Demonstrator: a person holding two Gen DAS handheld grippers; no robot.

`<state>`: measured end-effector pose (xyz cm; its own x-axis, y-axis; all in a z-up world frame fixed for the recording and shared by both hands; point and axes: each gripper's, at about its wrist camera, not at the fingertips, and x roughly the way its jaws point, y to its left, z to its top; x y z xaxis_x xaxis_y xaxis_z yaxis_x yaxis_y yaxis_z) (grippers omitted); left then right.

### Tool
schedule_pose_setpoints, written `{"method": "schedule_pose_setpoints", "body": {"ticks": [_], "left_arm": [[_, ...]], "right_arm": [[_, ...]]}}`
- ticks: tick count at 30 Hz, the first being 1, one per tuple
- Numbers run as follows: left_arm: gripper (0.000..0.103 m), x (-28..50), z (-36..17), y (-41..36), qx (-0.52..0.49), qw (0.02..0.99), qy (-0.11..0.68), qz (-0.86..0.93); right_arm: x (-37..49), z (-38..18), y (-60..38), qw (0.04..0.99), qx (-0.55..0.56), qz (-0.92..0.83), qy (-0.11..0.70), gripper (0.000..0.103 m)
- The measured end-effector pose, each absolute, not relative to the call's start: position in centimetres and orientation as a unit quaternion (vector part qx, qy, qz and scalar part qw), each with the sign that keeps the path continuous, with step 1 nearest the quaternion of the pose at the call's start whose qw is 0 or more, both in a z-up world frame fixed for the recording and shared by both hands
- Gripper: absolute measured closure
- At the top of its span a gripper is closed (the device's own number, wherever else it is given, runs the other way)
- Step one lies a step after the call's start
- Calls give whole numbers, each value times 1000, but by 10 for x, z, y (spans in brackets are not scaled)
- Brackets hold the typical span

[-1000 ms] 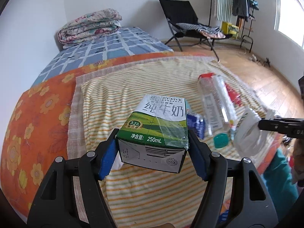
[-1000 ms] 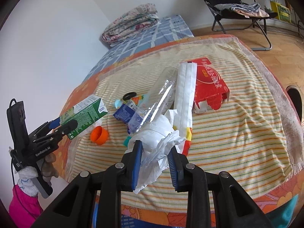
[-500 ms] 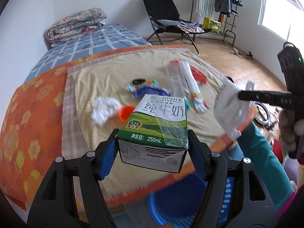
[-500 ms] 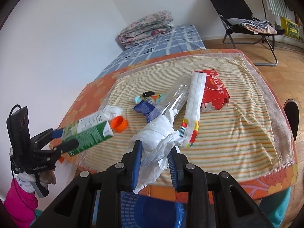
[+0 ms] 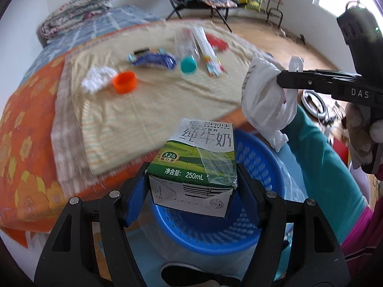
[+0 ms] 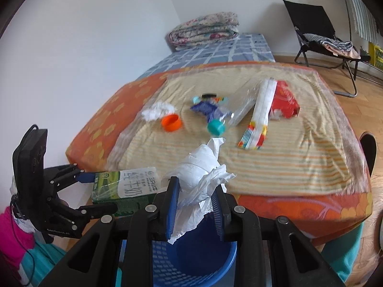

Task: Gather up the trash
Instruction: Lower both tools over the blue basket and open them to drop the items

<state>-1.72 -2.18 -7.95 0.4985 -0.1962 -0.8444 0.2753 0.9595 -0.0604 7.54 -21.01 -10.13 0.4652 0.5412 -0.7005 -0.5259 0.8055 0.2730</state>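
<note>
Left wrist, gripper [image 5: 192, 186] clamping milk carton [image 5: 195, 165]

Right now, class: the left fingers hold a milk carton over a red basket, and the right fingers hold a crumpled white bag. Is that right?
One detail is wrong: the basket is blue, not red, as the left wrist view shows. The rest stands: the left fingers hold the milk carton over it, and the right fingers hold the crumpled white bag.

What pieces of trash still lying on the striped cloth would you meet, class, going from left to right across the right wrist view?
White crumpled tissue → orange cap → blue wrapper → teal bottle cap → long white striped packet → red box.
</note>
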Motion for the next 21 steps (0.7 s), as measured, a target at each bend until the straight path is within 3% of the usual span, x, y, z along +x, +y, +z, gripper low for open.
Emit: {"method": "schedule_pose_setpoints", "body": {"ticks": [15, 21], "left_arm": [[31, -17, -137, -43, 84, 815, 557, -135], [31, -14, -149, -45, 87, 805, 571, -132]], "right_arm": [[56, -173, -204, 829, -16, 290, 477, 76], [54, -187, -199, 820, -17, 294, 490, 69]]}}
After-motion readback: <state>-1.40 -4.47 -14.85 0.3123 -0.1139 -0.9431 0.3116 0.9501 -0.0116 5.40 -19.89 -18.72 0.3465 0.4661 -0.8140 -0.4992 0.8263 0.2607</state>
